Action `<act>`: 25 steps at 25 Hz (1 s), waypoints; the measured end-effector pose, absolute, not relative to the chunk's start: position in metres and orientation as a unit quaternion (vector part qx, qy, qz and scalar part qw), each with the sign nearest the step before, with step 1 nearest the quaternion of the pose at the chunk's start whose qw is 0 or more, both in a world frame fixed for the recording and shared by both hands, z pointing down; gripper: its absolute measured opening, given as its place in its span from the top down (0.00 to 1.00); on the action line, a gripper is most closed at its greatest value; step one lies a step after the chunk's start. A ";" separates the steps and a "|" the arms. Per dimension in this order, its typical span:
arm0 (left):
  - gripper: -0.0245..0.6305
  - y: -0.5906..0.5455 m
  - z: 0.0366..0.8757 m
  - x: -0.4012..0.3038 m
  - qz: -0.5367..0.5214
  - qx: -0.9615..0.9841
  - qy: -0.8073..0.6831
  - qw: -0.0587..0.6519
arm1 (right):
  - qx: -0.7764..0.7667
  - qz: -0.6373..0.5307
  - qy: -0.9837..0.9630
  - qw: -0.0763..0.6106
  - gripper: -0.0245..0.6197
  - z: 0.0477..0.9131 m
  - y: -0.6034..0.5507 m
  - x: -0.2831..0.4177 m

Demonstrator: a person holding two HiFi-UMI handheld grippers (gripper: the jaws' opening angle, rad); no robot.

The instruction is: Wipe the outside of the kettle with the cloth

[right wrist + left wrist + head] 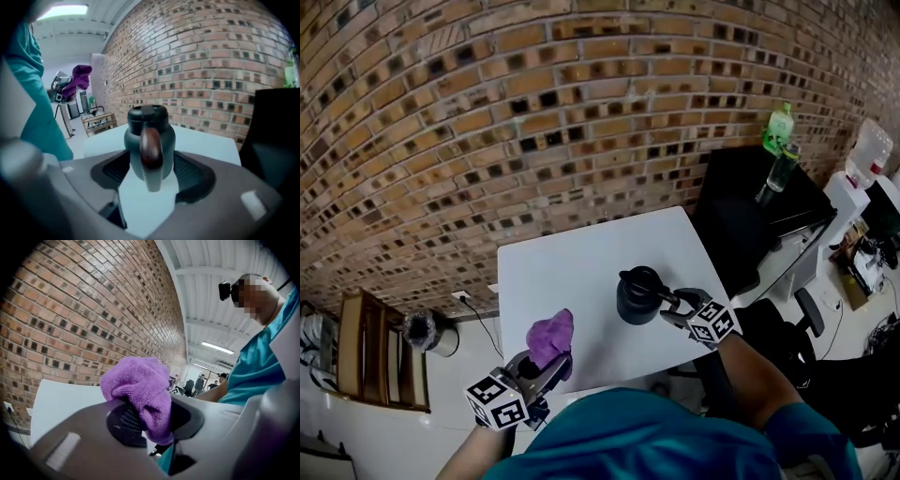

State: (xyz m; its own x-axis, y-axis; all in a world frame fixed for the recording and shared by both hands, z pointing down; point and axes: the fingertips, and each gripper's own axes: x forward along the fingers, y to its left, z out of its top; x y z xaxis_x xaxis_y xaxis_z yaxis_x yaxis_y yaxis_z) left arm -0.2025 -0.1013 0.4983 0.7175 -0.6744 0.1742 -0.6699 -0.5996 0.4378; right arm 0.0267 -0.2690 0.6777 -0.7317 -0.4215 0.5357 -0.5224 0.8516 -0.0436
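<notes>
Brick wall [534, 112] backed a white table [572, 262], black kettle [639, 294] standing near its right edge. Only the right gripper view showed the right gripper [150, 176] spread wide around the kettle's brown handle [151, 147], not pinching. The left gripper [147, 420] clamped the purple cloth [140, 385] by the table's front edge.

A: Entry one, the cloth [140, 385]?
B: Purple, fuzzy pile, matt; looks like microfibre.
A: The kettle [150, 129]?
B: Body dark grey, smooth, matt. Its handle [151, 150] is reddish-brown and glossy, wood-like.
A: The table [581, 272] and the wall [487, 112]?
B: White, smooth, low sheen; bare brick, rough.
A: The left gripper [147, 420]?
B: Grey matt plastic shell; pads [123, 420] black, ribbed.
</notes>
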 end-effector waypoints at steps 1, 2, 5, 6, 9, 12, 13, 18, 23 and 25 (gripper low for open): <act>0.83 -0.106 0.499 -0.197 -0.008 0.889 -0.384 0.249 | 0.233 0.096 -0.930 0.267 0.51 0.687 -0.268 0.023; 0.83 -0.110 0.499 -0.191 -0.012 0.884 -0.391 0.255 | 0.212 0.095 -0.935 0.268 0.58 0.693 -0.267 0.021; 0.83 -0.119 0.501 -0.172 -0.009 0.879 -0.400 0.261 | 0.162 0.100 -0.947 0.259 0.79 0.693 -0.265 0.016; 0.83 -0.123 0.503 -0.168 -0.004 0.878 -0.402 0.260 | 0.151 0.106 -0.949 0.254 0.79 0.690 -0.267 0.015; 0.83 -0.134 0.499 -0.166 0.003 0.878 -0.407 0.252 | 0.142 0.160 -0.959 0.187 0.80 0.665 -0.278 0.010; 0.83 -0.144 0.489 -0.171 0.000 0.882 -0.408 0.237 | 0.137 0.237 -0.959 0.073 0.81 0.617 -0.291 0.000; 0.83 -0.147 0.486 -0.172 -0.002 0.883 -0.407 0.233 | 0.132 0.241 -0.960 0.059 0.82 0.605 -0.291 -0.006; 0.83 -0.159 0.469 -0.176 -0.008 0.896 -0.391 0.210 | 0.140 0.264 -0.952 -0.064 0.82 0.529 -0.296 0.000; 0.83 -0.190 0.419 -0.161 0.042 0.928 -0.353 0.112 | 0.128 0.251 -0.920 -0.273 0.82 0.395 -0.316 0.021; 0.83 -0.210 0.382 -0.152 0.079 0.934 -0.346 0.043 | 0.109 0.221 -0.920 -0.305 0.82 0.344 -0.314 0.021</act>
State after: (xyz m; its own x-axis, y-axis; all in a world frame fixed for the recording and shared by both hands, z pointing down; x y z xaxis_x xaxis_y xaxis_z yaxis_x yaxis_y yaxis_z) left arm -0.1515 -0.2095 0.3817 0.7479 -0.6396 0.1777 -0.6531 -0.7568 0.0245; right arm 0.0208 -0.3136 0.3439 -0.7908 -0.3347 -0.5125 -0.0660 0.8790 -0.4723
